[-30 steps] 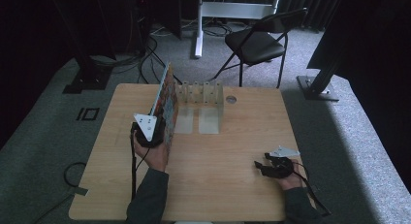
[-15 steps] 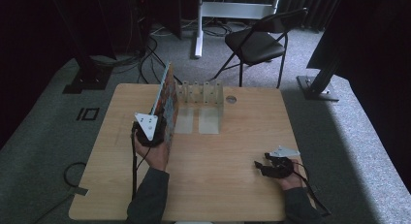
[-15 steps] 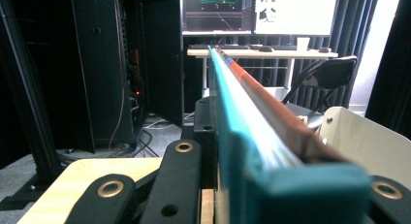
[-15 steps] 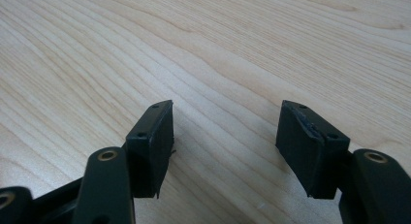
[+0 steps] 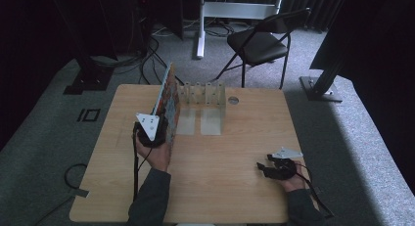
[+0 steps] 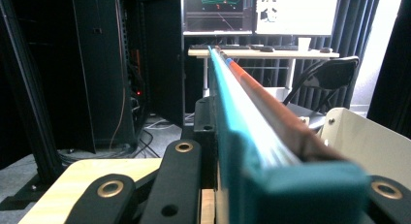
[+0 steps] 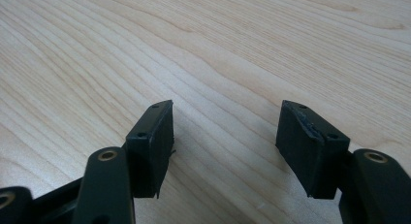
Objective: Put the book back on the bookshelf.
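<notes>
One book (image 5: 168,104) held upright near the table's (image 5: 230,187) far edge, one white slotted rack (image 5: 201,95) counted beside it, two grippers, one folding chair (image 5: 258,45) beyond.

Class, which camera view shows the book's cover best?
The high view: the book stands on edge beside the rack, its colourful cover facing the camera. The left gripper view shows its edge up close. The right gripper view looks at table.

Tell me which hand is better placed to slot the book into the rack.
Left. The left gripper is shut on the book, upright right beside the rack. The right gripper is open with nothing between its fingers, low over the table near the front right, well away from the rack.
</notes>
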Demonstrator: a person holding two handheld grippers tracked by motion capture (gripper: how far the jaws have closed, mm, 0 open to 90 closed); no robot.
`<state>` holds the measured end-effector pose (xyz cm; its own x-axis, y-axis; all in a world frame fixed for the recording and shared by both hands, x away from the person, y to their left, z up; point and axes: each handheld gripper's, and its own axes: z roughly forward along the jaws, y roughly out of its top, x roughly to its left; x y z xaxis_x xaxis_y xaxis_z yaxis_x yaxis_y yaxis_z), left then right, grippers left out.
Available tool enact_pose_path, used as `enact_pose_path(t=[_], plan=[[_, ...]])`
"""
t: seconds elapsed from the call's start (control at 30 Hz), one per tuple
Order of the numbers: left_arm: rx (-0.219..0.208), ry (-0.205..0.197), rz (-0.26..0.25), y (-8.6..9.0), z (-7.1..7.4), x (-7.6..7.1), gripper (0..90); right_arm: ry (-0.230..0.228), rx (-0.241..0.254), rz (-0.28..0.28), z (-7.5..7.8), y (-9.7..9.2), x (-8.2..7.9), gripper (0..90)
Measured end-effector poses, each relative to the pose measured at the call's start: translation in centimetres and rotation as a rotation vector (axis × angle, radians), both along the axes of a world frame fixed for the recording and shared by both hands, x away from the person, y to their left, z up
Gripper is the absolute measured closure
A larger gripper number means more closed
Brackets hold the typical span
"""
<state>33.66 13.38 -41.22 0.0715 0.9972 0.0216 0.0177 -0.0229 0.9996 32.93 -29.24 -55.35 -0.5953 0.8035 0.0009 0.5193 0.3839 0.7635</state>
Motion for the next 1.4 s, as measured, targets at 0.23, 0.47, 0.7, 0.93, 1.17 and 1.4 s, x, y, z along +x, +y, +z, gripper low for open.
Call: enact_pose_path(t=[0.23, 0.47, 0.7, 0.93, 1.17, 1.4], plan=[[0.007, -0.003, -0.005, -0.11, -0.06, 0.14, 80.2, 0.000, 0.000, 0.000, 0.00, 0.00, 0.00, 38.0], [0.008, -0.001, -0.004, 0.00, -0.03, 0.28, 80.1, -0.001, -0.001, -0.001, 0.00, 0.02, -0.01, 38.0], [-0.006, 0.005, -0.001, 0.23, -0.09, 0.20, 80.0, -0.001, -0.002, 0.000, 0.00, 0.03, -0.02, 38.0], [-0.015, 0.005, 0.000, 0.39, -0.21, 0.10, 79.9, -0.001, -0.002, -0.001, 0.00, 0.05, -0.03, 38.0], [-0.017, 0.016, -0.007, 0.69, -0.26, -0.05, 79.9, -0.001, -0.002, -0.002, 0.00, 0.07, -0.05, 37.9], [-0.011, 0.015, -0.003, 0.83, -0.34, -0.10, 79.0, 0.000, -0.002, -0.003, 0.00, 0.08, -0.06, 37.7]])
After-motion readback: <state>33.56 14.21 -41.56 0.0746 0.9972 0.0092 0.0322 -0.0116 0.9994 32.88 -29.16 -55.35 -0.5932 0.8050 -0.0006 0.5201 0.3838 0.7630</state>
